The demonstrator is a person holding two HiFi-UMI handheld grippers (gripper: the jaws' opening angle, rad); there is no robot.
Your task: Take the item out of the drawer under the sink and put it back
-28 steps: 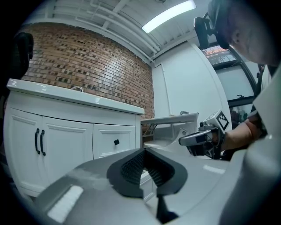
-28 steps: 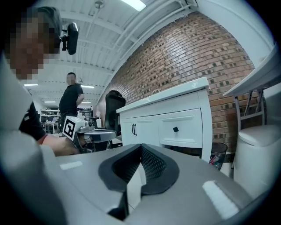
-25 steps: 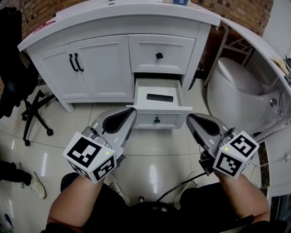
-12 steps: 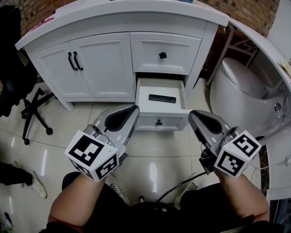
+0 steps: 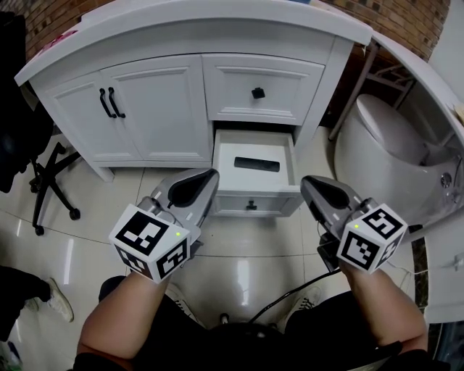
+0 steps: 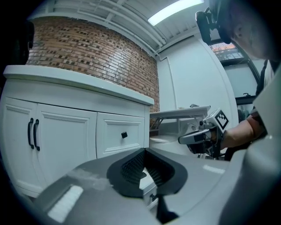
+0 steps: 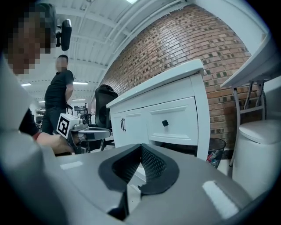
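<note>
Head view: black item (image 5: 256,164) lies flat in open drawer (image 5: 232,203). My left gripper (image 5: 211,175) and right gripper (image 5: 305,182) both closed, empty, flanking drawer front. Should part right jaws before reaching in, descend from above, pinch item across narrow width.

Bright, even light falls from overhead; in the left gripper view a ceiling light strip (image 6: 175,11) burns out to white. In the head view the glossy floor tiles (image 5: 239,253) carry pale reflected patches, and a dark shadow sits in the gap above the open drawer (image 5: 250,197). Every view bows straight lines, and the gripper views darken at their corners. Close to the lens, the left claw (image 6: 144,150) and right claw (image 7: 141,146) look soft, while the vanity cabinet (image 6: 66,132) behind stays sharp.
</note>
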